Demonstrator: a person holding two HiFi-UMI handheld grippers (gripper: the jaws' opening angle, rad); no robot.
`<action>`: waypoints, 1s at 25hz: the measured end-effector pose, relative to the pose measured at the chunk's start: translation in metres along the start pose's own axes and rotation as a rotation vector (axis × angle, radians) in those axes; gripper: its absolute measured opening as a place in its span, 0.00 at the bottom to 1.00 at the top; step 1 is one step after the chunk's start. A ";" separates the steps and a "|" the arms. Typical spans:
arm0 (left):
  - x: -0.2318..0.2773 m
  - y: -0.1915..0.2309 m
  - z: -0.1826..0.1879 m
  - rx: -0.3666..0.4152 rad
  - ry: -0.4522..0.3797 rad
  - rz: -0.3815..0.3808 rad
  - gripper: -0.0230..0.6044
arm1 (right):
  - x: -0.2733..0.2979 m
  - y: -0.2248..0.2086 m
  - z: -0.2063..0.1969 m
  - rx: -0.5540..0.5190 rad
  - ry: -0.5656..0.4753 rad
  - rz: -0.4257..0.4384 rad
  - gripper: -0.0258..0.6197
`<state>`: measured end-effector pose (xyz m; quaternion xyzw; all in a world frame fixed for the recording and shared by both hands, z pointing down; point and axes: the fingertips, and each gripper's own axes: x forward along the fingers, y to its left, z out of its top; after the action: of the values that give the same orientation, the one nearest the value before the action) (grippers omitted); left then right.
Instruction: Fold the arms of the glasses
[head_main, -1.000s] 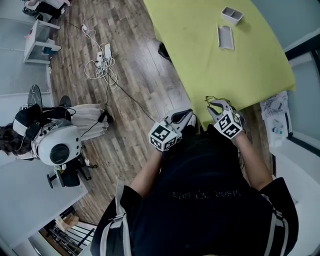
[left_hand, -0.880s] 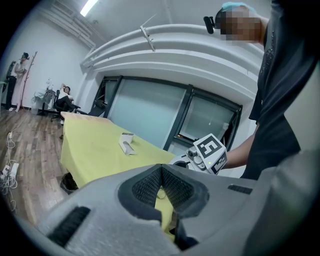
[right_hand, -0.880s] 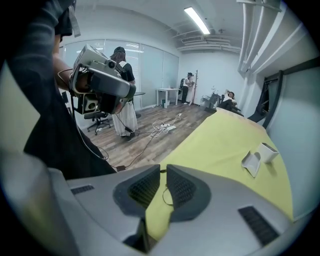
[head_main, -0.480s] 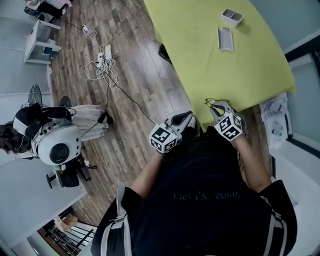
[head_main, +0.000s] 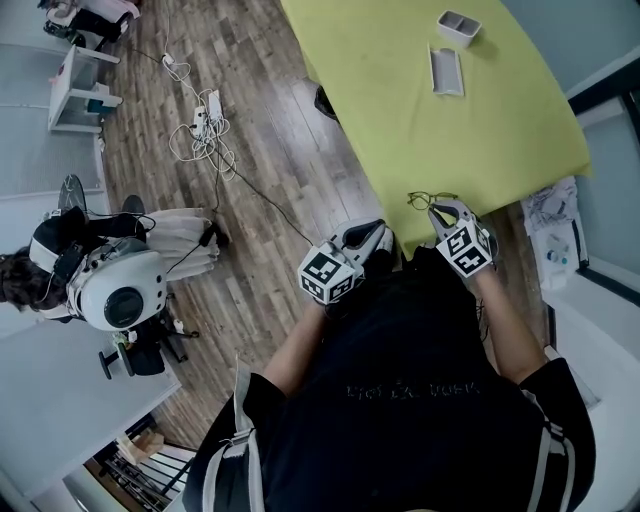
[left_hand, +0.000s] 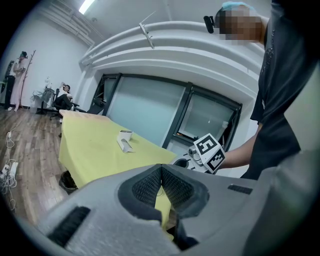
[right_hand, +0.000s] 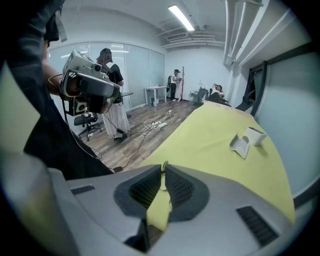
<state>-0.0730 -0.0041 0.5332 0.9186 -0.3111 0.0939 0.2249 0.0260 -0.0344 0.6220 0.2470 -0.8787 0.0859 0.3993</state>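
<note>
At the near edge of the yellow desk (head_main: 400, 110), the glasses (head_main: 431, 200) sit with the right gripper (head_main: 446, 211) pinched on their thin wire frame. Left gripper (head_main: 378, 238), jaws pressed together on nothing, hangs just off the desk's near corner, over the wood floor (head_main: 270, 150). A white box (head_main: 461, 29) and a flat white piece (head_main: 447, 72) rest near the far edge.
</note>
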 end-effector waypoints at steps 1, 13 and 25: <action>0.001 0.000 0.000 0.000 0.002 0.000 0.07 | 0.000 -0.002 -0.002 0.004 0.002 0.000 0.10; 0.015 -0.004 -0.001 -0.001 0.025 -0.007 0.07 | -0.002 -0.014 -0.023 0.030 0.020 -0.003 0.10; 0.028 -0.003 0.005 0.014 0.049 -0.021 0.07 | 0.003 -0.025 -0.059 0.062 0.077 0.009 0.10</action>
<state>-0.0486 -0.0194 0.5364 0.9207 -0.2954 0.1163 0.2270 0.0754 -0.0363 0.6627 0.2520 -0.8607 0.1242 0.4246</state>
